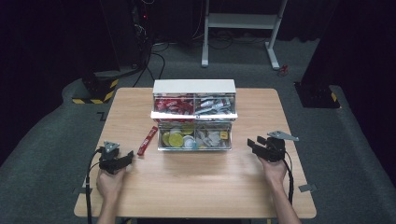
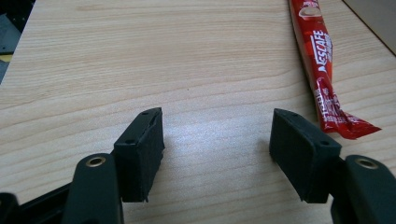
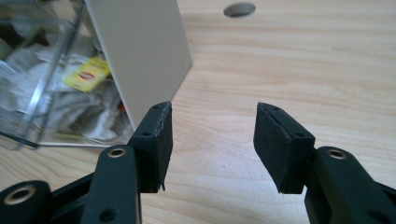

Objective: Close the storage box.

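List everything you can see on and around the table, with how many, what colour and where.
Table: one, light wood, centre of the high view.
Drawer organiser: one, white top with clear drawers, middle of the table, holding red sachets, silver sachets, yellow-green pods and tea bags.
Nescafe sachet: one, red, lying flat on the table left of the organiser.
Desk frame: one, white, on the floor beyond the table.
Left gripper: one, black, jaws open, at the table's near left.
Right gripper: one, black, jaws open, at the near right.
Hands: two, holding the grippers.
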A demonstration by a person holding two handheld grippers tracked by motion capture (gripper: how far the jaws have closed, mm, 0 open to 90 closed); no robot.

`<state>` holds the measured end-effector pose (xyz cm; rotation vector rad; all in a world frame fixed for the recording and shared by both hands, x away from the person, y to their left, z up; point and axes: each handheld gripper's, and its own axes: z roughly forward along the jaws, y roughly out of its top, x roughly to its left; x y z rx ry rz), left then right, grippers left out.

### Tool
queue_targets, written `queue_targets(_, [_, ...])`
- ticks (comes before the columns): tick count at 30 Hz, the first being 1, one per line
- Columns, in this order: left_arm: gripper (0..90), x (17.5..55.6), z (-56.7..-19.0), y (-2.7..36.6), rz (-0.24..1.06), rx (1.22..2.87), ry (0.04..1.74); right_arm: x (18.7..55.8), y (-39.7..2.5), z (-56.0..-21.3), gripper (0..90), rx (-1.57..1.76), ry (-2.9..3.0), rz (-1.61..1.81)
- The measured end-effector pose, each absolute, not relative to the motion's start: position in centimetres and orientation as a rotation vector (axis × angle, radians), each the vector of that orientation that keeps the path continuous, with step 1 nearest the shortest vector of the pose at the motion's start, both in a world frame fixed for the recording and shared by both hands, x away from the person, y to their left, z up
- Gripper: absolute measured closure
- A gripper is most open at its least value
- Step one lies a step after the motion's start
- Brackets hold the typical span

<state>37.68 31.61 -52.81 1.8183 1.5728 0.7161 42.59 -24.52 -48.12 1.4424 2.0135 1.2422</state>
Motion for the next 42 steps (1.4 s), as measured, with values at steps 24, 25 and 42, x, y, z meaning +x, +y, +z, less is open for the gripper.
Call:
queue_targets(24, [34.9, 37.6, -52.8, 31.4, 0.713, 1.821, 1.569, 43.2, -23.4, -51.6, 45.1, 1.451, 2.053, 1.020])
queue_targets(25, [34.9, 37.6, -52.8, 31.4, 0.711, 1.819, 1.570, 43.2, -23.4, -51.7, 45.0, 1.446, 2.058, 1.010])
queue_targets(42, [33.2, 37.7, -52.8, 31.4, 0.707, 1.828, 1.560, 43.9, -22.8, -52.3, 34.2, 1.444, 2.060, 0.879])
